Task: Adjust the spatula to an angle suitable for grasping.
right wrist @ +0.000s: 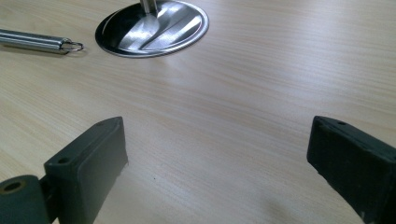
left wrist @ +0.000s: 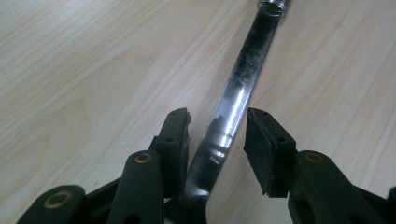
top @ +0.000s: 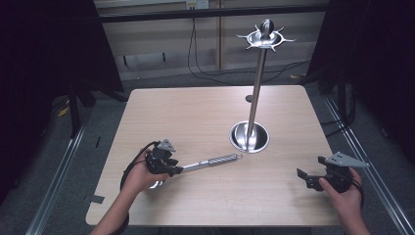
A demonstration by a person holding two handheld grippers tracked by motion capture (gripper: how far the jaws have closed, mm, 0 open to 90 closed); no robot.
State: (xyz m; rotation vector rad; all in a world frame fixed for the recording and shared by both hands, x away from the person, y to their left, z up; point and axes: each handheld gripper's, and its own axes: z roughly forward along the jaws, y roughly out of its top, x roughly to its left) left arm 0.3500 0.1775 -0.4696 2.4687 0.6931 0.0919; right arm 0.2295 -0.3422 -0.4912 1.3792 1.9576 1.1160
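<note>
Stainless utensil (top: 210, 162) lies flat on the table (top: 195, 107), its ringed handle end pointing at the stand base (top: 249, 136). Stiff, light, slick, so likely to twist in the pads. Left gripper (left wrist: 217, 135) jaws straddle the flat shank, parted, not clamping. Grab the ribbed handle instead. Right gripper (right wrist: 217, 158) wide open, nothing in it.

A pale wooden table (top: 195, 107) stands on grey carpet (top: 44, 161), dark curtains (top: 49, 49) hanging at both sides. Behind it runs a light panelled wall (top: 161, 34) with black cables (top: 195, 63) trailing down to the floor.
</note>
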